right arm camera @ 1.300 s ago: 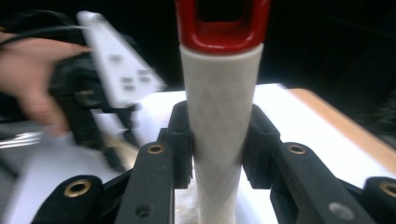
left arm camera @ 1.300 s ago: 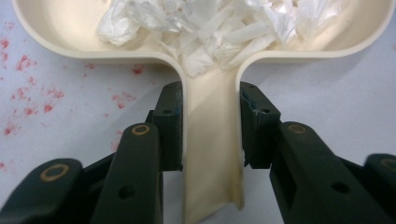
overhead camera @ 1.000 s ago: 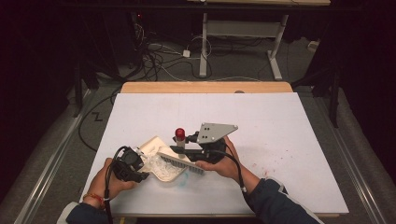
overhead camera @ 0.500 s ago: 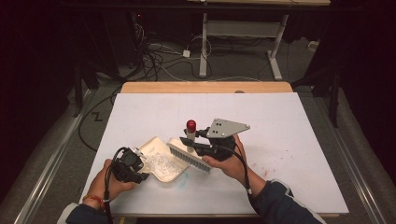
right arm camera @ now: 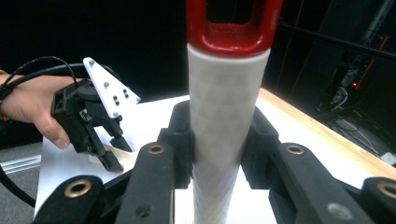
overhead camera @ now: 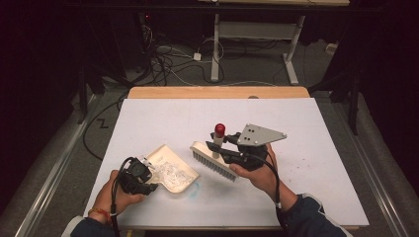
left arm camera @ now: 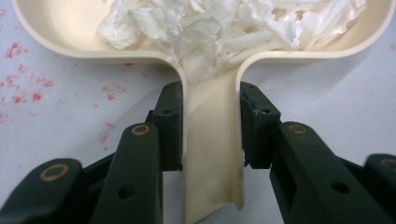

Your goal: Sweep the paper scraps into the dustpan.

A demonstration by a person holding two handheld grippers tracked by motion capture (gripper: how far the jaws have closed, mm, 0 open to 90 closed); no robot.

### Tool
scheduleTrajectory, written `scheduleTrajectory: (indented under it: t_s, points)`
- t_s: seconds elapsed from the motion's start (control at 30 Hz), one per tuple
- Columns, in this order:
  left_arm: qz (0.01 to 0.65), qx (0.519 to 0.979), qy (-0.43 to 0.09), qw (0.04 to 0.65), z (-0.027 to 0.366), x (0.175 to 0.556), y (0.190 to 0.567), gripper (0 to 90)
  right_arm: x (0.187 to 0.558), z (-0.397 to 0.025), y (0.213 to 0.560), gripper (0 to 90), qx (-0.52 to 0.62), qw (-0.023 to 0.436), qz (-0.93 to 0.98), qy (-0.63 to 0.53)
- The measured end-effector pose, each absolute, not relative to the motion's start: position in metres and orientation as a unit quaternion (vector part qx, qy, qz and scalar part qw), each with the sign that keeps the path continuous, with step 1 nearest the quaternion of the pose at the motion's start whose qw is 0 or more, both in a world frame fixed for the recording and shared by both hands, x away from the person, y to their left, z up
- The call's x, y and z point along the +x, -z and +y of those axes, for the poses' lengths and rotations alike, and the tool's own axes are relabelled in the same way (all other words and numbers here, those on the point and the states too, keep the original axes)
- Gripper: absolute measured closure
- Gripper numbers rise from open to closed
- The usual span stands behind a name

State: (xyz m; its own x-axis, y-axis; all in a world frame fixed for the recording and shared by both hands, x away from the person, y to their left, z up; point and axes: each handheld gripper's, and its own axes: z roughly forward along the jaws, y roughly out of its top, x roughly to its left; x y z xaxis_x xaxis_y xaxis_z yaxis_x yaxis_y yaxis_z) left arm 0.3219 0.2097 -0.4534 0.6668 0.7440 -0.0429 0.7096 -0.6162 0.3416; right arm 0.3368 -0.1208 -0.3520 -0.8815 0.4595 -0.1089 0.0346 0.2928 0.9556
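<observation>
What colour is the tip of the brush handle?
Red tip on the white ribbed brush handle, clearest in right gripper view.

Paper scraps (overhead camera: 170, 173) in dustpan (overhead camera: 163, 157); brush (overhead camera: 213, 159) just right.

Two forearms reach in from the near edge of the table, each hand holding a black two-jaw gripper. The left hand (overhead camera: 111, 195) sits low near the front-left, its left gripper (left arm camera: 210, 126) level and pointing away — jaws clamped on both sides of a cream handle (left arm camera: 212, 154). The right hand (overhead camera: 257, 173) is raised mid-table; the right gripper (right arm camera: 219, 140) grips a white shaft (right arm camera: 224, 116), with its grey plate tilted on top.
</observation>
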Motion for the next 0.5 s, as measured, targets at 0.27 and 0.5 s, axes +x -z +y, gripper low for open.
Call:
scheduleTrajectory:
  t_s: [0.27, 0.5]
  points:
    - [0.409, 0.895, -0.057, 0.169, 0.208, 0.321, 0.454, 63.3, 0.334, -0.152, 0.354, 70.3, 0.176, 0.196, 0.781, -0.566]
    - [0.415, 0.891, -0.064, 0.170, 0.206, 0.319, 0.456, 63.4, 0.327, -0.187, 0.350, 70.3, 0.193, 0.198, 0.774, -0.570]
